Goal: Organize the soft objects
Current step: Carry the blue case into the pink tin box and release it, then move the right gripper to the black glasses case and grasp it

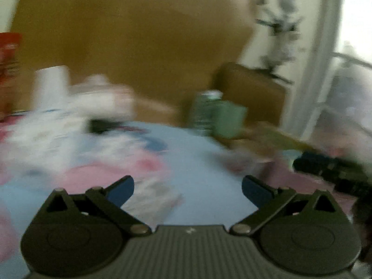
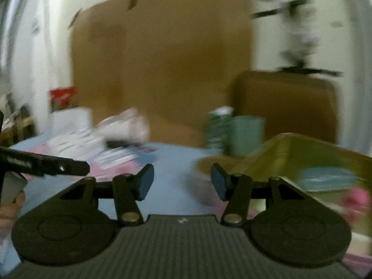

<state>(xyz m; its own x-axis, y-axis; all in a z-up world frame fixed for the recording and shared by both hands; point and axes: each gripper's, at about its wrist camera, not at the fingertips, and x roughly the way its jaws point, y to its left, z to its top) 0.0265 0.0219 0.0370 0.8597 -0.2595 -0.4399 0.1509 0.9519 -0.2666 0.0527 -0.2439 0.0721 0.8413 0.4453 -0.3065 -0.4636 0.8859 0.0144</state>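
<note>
Both views are motion-blurred. My left gripper point(image 1: 187, 183) hangs open, jaws spread wide and nothing between them, over a blue and pink patterned cloth point(image 1: 197, 162). My right gripper point(image 2: 182, 174) is open too, its blue pads point(image 2: 145, 181) apart and empty over the same cloth point(image 2: 176, 158). To its right stands an olive-yellow bin point(image 2: 302, 153) holding a light blue soft thing point(image 2: 325, 179) and a pink one point(image 2: 355, 200). A white and pink heap of soft things point(image 2: 121, 127) lies at the back left, also in the left wrist view point(image 1: 100, 97).
A green can point(image 2: 218, 127) and a green box point(image 2: 246, 134) stand at the back. Behind them lean a big cardboard sheet point(image 2: 162, 58) and a brown box point(image 2: 286, 102). A red pack point(image 2: 61, 97) and a white roll point(image 1: 51, 86) sit far left. A hand point(image 2: 9, 207) shows at the left edge.
</note>
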